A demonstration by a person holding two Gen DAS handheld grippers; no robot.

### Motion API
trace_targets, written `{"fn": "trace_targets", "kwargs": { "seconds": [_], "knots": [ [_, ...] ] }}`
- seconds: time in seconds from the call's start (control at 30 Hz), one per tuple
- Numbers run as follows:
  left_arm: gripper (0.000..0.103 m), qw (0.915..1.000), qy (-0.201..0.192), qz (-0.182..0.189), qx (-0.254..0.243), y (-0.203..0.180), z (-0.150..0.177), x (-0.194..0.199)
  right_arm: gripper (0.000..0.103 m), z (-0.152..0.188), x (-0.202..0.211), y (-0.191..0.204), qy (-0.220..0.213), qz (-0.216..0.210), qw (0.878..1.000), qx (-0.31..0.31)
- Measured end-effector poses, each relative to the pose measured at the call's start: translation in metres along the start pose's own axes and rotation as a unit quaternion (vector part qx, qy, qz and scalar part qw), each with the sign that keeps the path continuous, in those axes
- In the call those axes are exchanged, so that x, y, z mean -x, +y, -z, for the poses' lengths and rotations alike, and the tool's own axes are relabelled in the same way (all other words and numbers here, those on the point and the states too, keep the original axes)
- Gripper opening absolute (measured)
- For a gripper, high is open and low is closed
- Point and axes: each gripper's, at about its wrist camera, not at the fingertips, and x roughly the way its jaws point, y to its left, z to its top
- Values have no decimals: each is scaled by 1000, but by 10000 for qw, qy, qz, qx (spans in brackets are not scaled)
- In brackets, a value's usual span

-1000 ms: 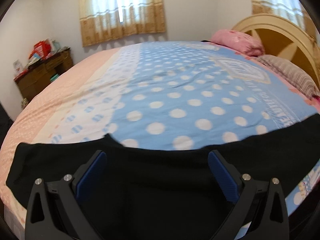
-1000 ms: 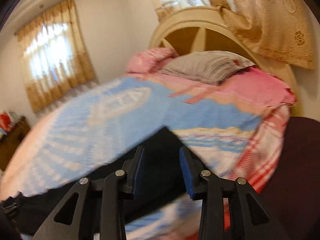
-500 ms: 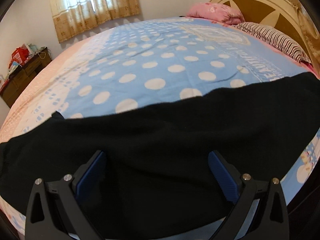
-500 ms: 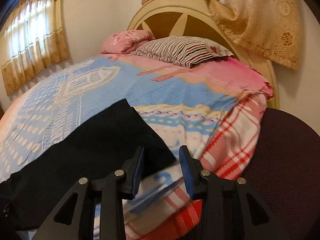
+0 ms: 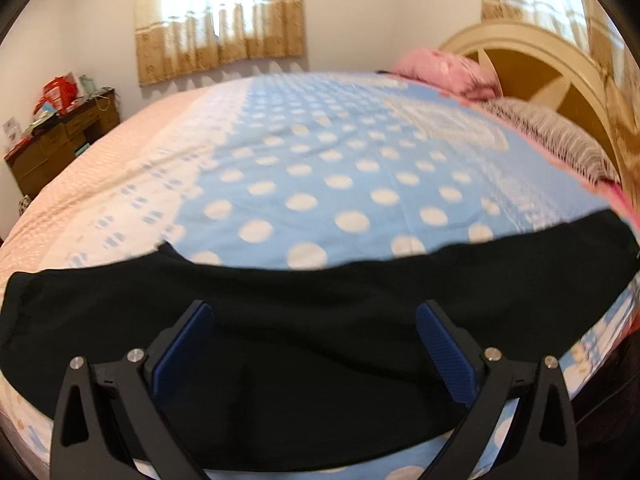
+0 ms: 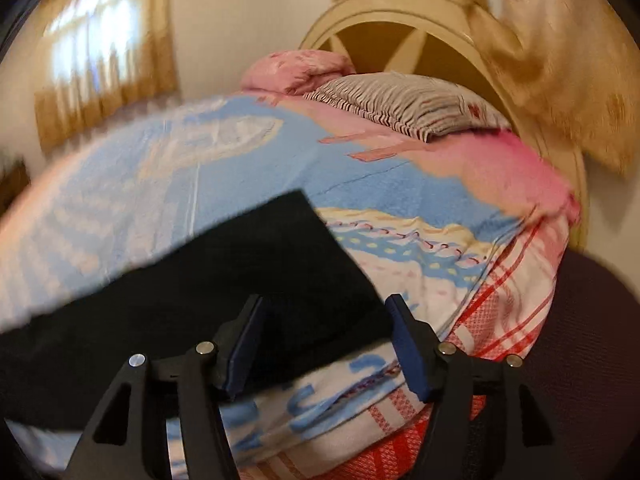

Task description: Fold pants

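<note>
Black pants [image 5: 320, 320] lie flat along the near edge of the bed, stretched from left to right. My left gripper [image 5: 314, 340] is open wide just above their middle, holding nothing. In the right wrist view the pants' end [image 6: 240, 280] lies on the bedspread with a square corner pointing toward the pillows. My right gripper [image 6: 326, 336] is open with its jaws on either side of that end's near corner, close above the cloth. Neither gripper holds anything.
The bed has a blue polka-dot bedspread [image 5: 340, 168] with a pink side. A striped pillow [image 6: 404, 100] and a pink pillow [image 6: 300, 68] lie by the arched headboard [image 6: 400, 28]. A wooden dresser [image 5: 60, 140] stands far left. A dark chair [image 6: 592, 340] is at right.
My right gripper has opened wider and now straddles the pants' end corner. My left gripper pulled back, so less of the pants fills its view. The pants lie as before.
</note>
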Motion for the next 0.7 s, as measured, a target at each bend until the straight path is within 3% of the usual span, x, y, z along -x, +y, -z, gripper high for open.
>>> {"fn": "trace_targets", "kwargs": {
  "seconds": [0.03,0.1,0.23,0.37,0.53,0.7],
  "knots": [
    [103,10000,-24,-43,44,4,-1,1,46,1,1,5,6,117,9998,155],
    [103,9998,-24,-115,157,14,-1,0,14,1,2,7,28,-159,9998,126],
    [103,9988,148,-241,390,30,2,-9,11,-6,7,11,90,-411,9991,42],
    [103,9976,131,-295,610,49,3,-8,11,-23,54,38,-558,-1177,9915,-7],
    [103,9959,63,-406,801,66,2,-5,11,-22,105,132,-1112,-2162,9634,1132],
    [103,9941,59,-500,962,81,5,-2,11,32,108,230,-1047,-2713,9286,2305]
  ]
}}
